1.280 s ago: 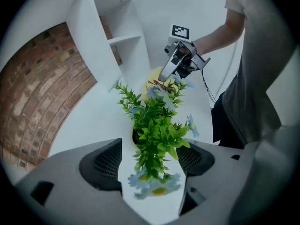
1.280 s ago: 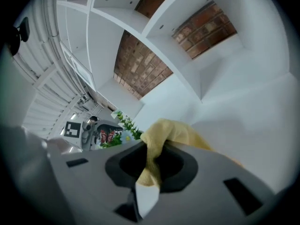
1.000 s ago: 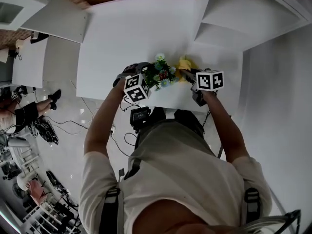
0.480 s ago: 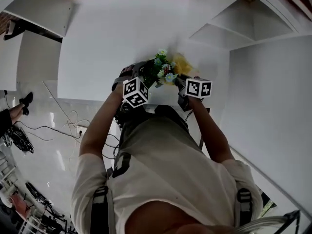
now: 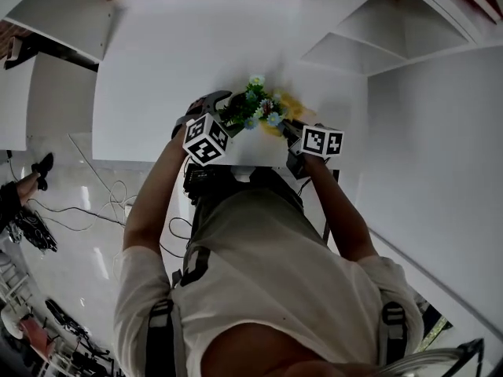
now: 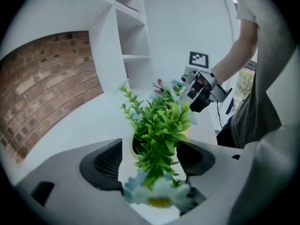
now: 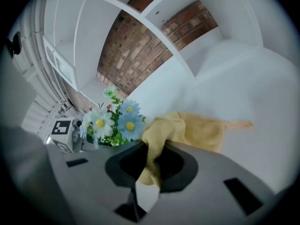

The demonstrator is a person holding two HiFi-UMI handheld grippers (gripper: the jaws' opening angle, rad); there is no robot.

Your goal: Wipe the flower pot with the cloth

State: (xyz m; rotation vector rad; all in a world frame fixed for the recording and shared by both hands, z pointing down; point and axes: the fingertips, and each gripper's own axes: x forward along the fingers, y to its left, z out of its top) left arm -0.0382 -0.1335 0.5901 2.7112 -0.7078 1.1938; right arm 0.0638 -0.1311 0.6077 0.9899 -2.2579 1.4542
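**A:** Where was the flower pot [image 6: 132, 147]?

**B:** On the white table [image 5: 196, 53], close to its near edge, just in front of the person. It sat between the fingers of the left gripper [image 6: 150, 147]. They stood wide apart, one on each side of the pot, and seemed to be clamped on its white wall. Its green plant [image 6: 161, 125] rose between them, with one pale flower blurred right against the camera.

**A:** And the cloth [image 7: 201, 132]?

**B:** It was yellow, and the right gripper [image 7: 149, 150] had it. The fingers were nearly together, pinching a bunched fold, and the rest of it spread ahead over the table.

**A:** Was it touching the pot?

**B:** I couldn't tell. From the head view it lay right beside the flowers [image 5: 255, 107], on the right gripper's side, with the two grippers facing each other across the plant.
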